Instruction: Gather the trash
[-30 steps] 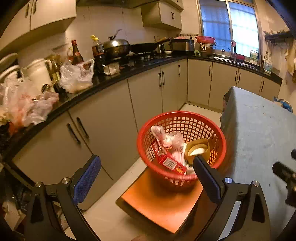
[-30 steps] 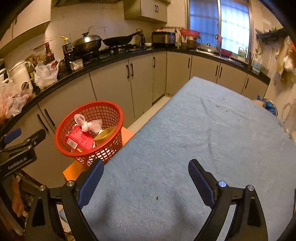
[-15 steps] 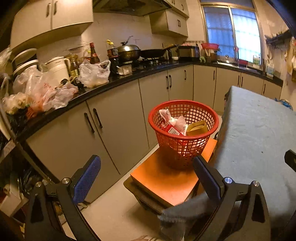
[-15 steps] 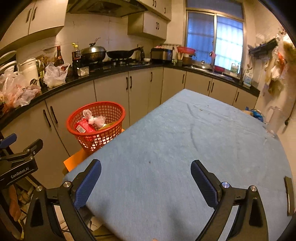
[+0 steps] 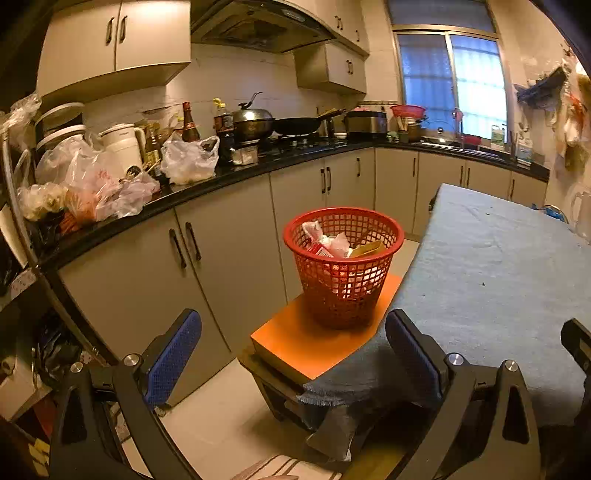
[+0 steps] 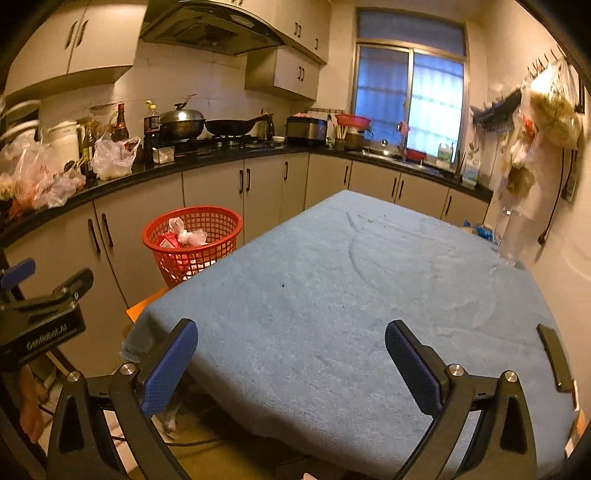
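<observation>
Dim kitchen, warm light, L-shaped black counter (image 5: pixel 236 173) crowded with plastic bags (image 5: pixel 188 162), bottles, a wok (image 5: pixel 253 123) on the stove; window at the back. A table under a blue-grey cloth (image 6: pixel 351 295) fills the right side, bare apart from a few crumbs and a dark flat object (image 6: pixel 554 356) at its right edge, can't tell what. The trash sits in the red mesh basket (image 5: pixel 345 291): a red packet (image 5: pixel 319 251), crumpled white wrappers (image 5: pixel 338 242), a tan paper piece (image 5: pixel 365 249). Basket stands on an orange stool (image 5: pixel 306 339) just beside the table's left edge, probably parked there so stuff clears off the table straight into it. Left gripper (image 5: pixel 291 354) has its jaws spread, nothing between the blue pads, aimed down at stool and basket from well back. Right gripper (image 6: pixel 291 354) likewise spread wide and empty over the near table edge; its jaws have just been opening a bit further, nothing between them. Both released, likely because the load is already dropped; task looks about finished from here since no loose trash shows on the cloth. Versus a second ago: the left view then looked almost straight into the basket from close above; now the basket sits farther off and its whole side wall shows, plus the cloth's hanging corner (image 5: pixel 332 391). The right view also pulled back: more tabletop, the range hood (image 6: pixel 210 29) and the near table edge now in frame. Basket contents look unchanged.
</observation>
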Action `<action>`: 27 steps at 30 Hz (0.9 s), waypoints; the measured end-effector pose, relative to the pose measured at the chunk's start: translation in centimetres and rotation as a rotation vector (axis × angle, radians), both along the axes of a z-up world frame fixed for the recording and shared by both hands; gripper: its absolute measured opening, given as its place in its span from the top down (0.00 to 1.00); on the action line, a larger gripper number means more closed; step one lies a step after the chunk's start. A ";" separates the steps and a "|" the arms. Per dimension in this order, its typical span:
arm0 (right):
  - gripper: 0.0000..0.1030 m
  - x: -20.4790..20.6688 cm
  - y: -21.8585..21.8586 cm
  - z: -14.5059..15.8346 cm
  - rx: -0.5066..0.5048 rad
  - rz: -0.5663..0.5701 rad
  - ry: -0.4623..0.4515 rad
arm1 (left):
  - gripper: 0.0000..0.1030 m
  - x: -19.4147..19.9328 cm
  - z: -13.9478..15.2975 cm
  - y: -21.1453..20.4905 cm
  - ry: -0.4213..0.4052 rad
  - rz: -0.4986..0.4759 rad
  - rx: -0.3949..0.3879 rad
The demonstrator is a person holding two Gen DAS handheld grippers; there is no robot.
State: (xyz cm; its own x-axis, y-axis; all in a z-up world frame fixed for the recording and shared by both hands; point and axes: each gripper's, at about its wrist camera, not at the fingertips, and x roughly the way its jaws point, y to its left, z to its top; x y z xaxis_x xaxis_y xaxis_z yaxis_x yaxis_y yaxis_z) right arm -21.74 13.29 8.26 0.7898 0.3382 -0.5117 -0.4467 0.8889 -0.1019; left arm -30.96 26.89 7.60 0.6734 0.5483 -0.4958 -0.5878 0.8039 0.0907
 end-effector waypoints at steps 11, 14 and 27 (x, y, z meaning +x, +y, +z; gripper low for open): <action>0.00 -0.1 0.5 -1.4 -0.039 0.003 0.011 | 0.03 0.2 -1.6 0.8 0.016 0.016 -0.052; 0.00 -0.4 0.7 -1.5 -0.056 0.009 0.002 | 0.03 0.3 -1.9 0.9 0.023 0.021 -0.066; 0.00 -0.1 0.6 -2.0 -0.066 0.008 0.018 | 0.03 0.7 -2.5 0.6 0.038 0.017 -0.076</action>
